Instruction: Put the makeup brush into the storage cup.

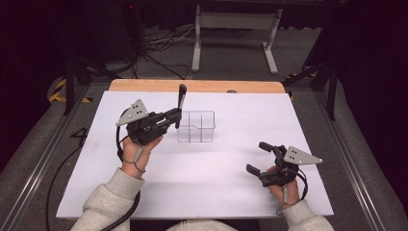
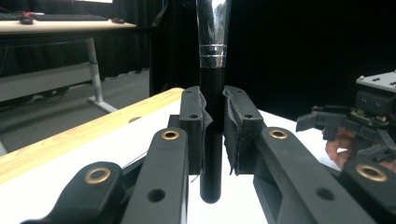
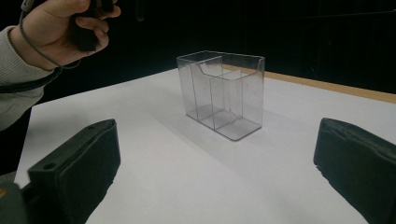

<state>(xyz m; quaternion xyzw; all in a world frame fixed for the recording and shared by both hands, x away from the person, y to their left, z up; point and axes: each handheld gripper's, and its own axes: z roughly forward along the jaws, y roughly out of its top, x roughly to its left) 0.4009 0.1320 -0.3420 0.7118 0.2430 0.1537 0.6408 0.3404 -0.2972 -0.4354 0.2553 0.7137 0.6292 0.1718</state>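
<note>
Left gripper view: brush (image 2: 212, 93) upright btwn clamped jaws.

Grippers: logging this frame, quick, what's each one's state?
Left gripper: shut on the upright black brush.
Right gripper: open, holding nothing.

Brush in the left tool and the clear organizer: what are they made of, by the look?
Brush: the handle looks like matte black plastic or lacquered wood, hard to say which; above it a polished metal ferrule, judging by the mirror-like reflections and ringed bands. Organizer: clear rigid plastic, likely acrylic; the table shows through its thin flat walls and dividers, and its edges catch light.
</note>
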